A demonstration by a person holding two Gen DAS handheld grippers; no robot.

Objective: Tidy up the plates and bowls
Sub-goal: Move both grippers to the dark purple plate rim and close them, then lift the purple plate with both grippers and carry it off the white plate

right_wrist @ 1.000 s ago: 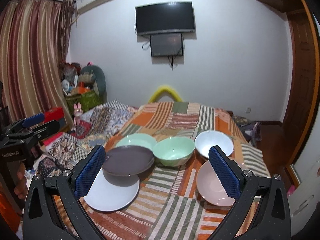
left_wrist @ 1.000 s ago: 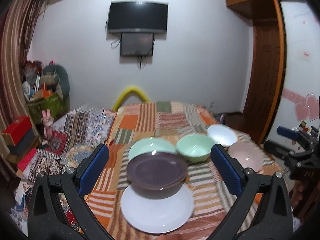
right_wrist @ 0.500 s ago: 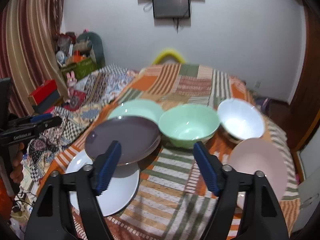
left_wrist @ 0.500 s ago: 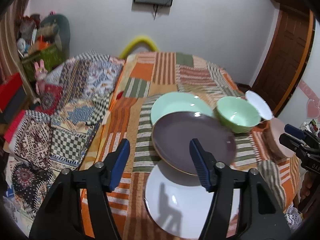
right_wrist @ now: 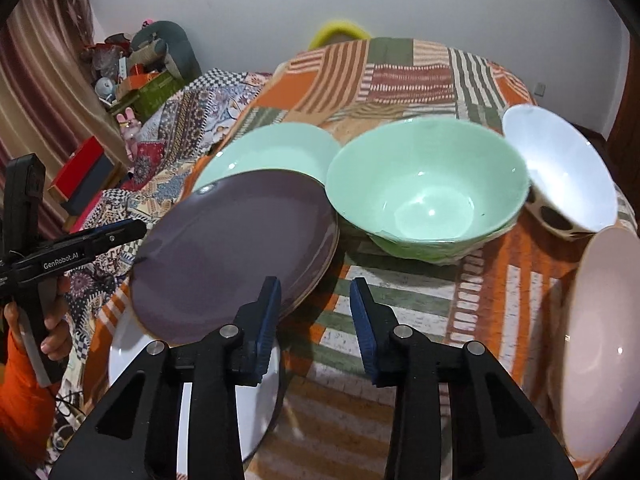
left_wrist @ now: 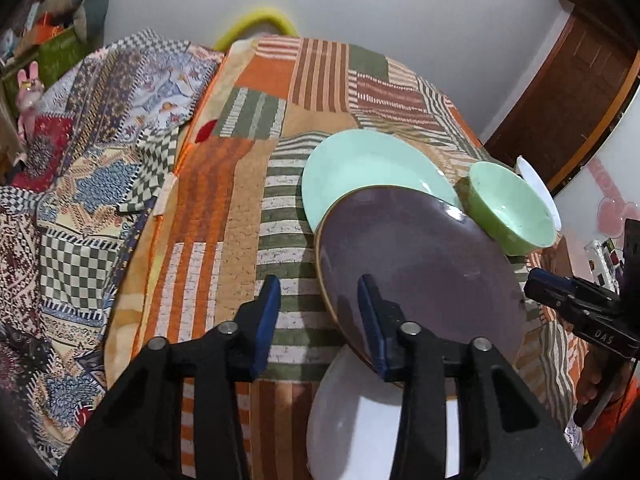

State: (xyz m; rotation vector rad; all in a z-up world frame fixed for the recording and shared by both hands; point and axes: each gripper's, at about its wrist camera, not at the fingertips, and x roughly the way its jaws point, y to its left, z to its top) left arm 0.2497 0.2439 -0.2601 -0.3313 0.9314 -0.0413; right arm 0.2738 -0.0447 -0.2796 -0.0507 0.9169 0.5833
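Note:
A purple plate rests raised above a white plate. My left gripper straddles its left rim, one finger over the plate and one outside it. The jaws are closing and the pads stand clear of the rim. My right gripper straddles the plate's right rim in the same way, also closing without touching. Behind lie a mint plate and a green bowl. A white spotted bowl and a pink plate sit to the right.
All the dishes stand on a table under an orange striped patchwork cloth. A patterned quilt lies to the left, with a red box and toys beyond. A wooden door is at the right. A hand in an orange sleeve holds the left gripper.
Both grippers came down and forward onto the purple plate and tilted downward. Their jaws narrowed from wide open to about a third of that gap.

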